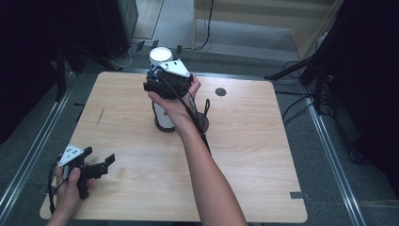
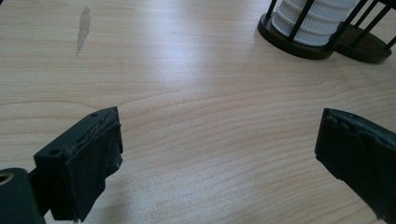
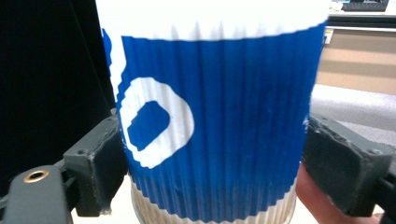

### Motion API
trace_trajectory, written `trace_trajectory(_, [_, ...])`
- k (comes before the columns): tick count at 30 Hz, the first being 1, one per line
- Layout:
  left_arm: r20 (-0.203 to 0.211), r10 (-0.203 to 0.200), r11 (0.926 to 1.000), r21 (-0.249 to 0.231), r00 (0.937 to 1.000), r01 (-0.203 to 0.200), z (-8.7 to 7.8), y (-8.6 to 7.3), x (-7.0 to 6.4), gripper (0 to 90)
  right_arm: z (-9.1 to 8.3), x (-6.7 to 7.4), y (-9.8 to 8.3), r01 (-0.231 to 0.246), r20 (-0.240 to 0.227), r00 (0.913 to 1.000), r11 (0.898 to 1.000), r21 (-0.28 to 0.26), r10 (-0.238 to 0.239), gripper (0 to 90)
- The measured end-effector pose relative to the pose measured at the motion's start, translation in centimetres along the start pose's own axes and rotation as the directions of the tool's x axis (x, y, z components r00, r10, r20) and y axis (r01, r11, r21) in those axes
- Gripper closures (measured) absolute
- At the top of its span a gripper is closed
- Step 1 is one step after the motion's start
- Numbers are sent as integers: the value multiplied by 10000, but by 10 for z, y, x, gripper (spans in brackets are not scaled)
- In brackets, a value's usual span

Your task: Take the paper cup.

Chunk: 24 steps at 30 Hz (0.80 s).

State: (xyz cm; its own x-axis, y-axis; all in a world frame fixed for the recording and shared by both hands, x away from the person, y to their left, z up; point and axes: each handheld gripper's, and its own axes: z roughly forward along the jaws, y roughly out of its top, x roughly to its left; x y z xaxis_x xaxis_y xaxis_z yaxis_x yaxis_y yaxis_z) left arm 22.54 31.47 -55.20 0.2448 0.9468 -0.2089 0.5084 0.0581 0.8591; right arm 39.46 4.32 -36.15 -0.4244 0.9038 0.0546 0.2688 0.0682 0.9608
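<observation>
A blue-and-white ribbed paper cup (image 3: pixel 233 116) stands between the pads of my right gripper (image 3: pixel 212 163), and both pads touch its sides. From above, that cup (image 1: pixel 161 55) tops a stack of white cups in a black wire holder (image 1: pixel 164 123) at the table's middle back, with my right gripper (image 1: pixel 167 77) level at its upper part. A fingertip of the person's hand shows just behind the right pad. My left gripper (image 1: pixel 99 156) rests low at the front left corner, open with nothing between its fingers. Its own view has the holder's base (image 2: pixel 299 46) far off at the upper right.
The wooden table (image 1: pixel 244 179) has a small round dark hole (image 1: pixel 220 92) at the back right and a faint grey smear (image 2: pixel 84 28) on the left. A cable trails along the right forearm. Black stand legs (image 1: pixel 291 70) and cables lie on the floor behind.
</observation>
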Motion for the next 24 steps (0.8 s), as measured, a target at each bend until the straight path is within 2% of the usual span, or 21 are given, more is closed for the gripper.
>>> trace_trajectory(9, [30, -5, 10000, -2, 10000, 5, 0, 0, 0, 15, 2, -3, -1, -37, -336, 9994, 10000, 80, 40, 172])
trace_trajectory(10, [35, -9, 10000, -5, 10000, 9, 0, 0, 0, 15, 1, -2, -1, 70, -309, 9995, 10000, 71, -68, 175])
trace_trajectory(21, [15, 12, 10000, -18, 10000, -12, 0, 0, 0, 15, 1, -2, 0, -1, -321, 9995, 9999, 139, 6, 179])
trace_trajectory(24, [6, 2, 10000, -14, 10000, -2, 0, 0, 0, 15, 0, -2, 2, 15, -342, 9994, 10000, 19, -14, 185])
